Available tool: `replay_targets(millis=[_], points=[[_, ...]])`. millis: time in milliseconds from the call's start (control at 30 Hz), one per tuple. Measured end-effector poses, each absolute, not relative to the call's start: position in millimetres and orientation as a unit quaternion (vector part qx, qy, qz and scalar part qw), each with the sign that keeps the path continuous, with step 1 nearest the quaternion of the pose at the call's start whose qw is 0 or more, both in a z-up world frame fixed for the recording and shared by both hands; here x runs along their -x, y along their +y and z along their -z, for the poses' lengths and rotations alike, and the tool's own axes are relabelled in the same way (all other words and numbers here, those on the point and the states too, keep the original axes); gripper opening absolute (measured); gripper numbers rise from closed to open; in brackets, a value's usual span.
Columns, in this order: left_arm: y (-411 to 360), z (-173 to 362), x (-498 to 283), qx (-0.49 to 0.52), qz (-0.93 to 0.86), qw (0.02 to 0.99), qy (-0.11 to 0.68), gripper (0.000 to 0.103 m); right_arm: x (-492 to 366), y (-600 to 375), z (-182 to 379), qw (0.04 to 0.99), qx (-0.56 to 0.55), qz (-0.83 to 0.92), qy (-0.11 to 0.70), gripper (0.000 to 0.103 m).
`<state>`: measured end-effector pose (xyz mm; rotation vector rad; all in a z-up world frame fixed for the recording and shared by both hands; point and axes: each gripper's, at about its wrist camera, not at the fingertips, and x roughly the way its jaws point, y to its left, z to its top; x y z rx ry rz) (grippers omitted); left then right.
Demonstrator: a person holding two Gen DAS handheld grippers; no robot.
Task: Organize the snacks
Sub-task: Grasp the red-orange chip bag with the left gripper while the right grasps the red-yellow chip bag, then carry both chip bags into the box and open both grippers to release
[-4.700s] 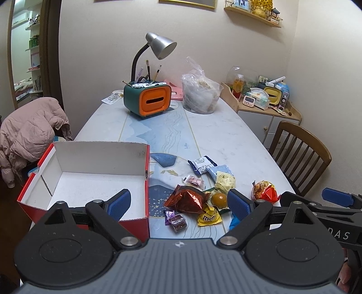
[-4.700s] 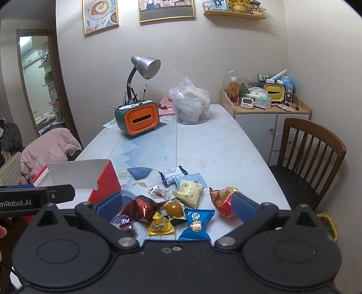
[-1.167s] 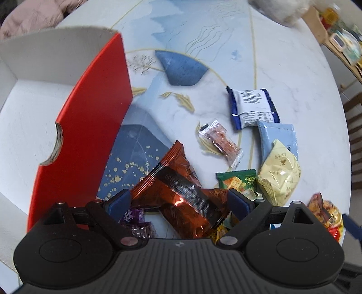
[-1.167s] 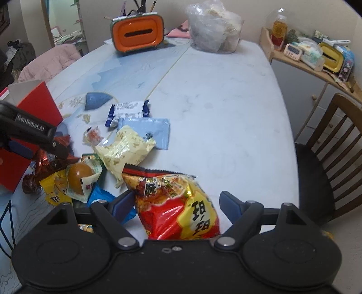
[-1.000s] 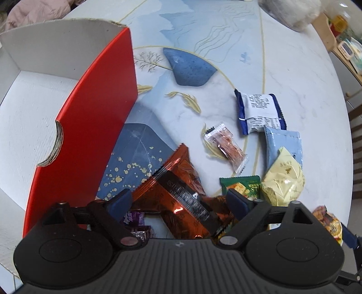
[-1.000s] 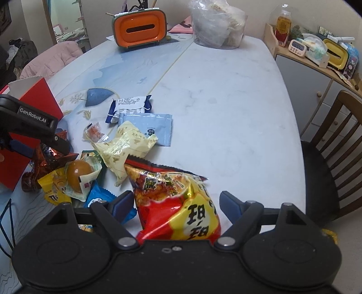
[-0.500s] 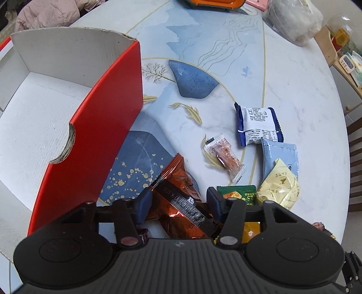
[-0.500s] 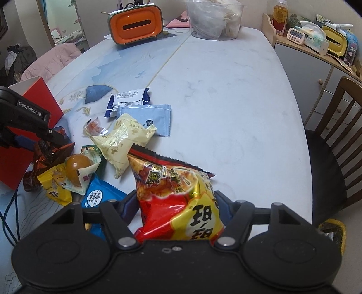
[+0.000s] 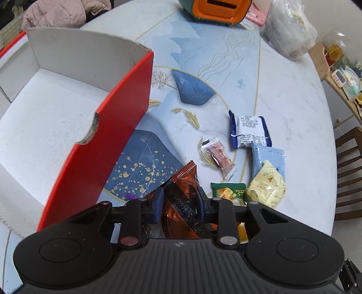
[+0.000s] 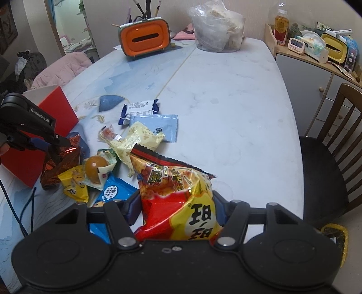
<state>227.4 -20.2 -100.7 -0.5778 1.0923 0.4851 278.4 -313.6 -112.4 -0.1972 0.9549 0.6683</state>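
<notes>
My left gripper (image 9: pixel 179 203) is shut on a shiny copper-brown snack bag (image 9: pixel 181 196), just right of the open red box (image 9: pixel 108 144) with a white inside. From the right wrist view the left gripper (image 10: pixel 56 144) pinches that bag (image 10: pixel 61 165) beside the box (image 10: pixel 56 108). My right gripper (image 10: pixel 175 208) is shut on a red and yellow chip bag (image 10: pixel 176 192), held at the table's near edge. Loose snacks lie between: a pale yellow pack (image 9: pixel 267 187), a light blue pack (image 9: pixel 269 158), a navy and white pack (image 9: pixel 247 131), a small clear candy (image 9: pixel 218 158), a yellow pack (image 10: pixel 74 183).
An orange and green pen holder (image 10: pixel 144 38) and a clear plastic bag (image 10: pixel 217 29) stand at the table's far end. A wooden chair (image 10: pixel 334 144) is to the right. A cabinet with small items (image 10: pixel 316 52) sits at the back right. A pink coat (image 9: pixel 58 13) lies at left.
Both grippers have closed: the left on the copper-brown bag, the right on the red and yellow chip bag. Both views have pulled back and risen slightly.
</notes>
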Motion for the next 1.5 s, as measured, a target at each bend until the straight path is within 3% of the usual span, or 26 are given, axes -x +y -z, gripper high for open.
replay_targets(millis=[700,1500], points=[[-11,19,-160,0.242,-0.185,0.831,0.466,0.029,-234,-292,38,0.829,0.092,-0.364,0.415,0.061],[115,-14,-111,0.187,-0.158,0.858,0.452,0.029,-175,-98,0,0.823,0.100,-0.402,0.390,0.061]])
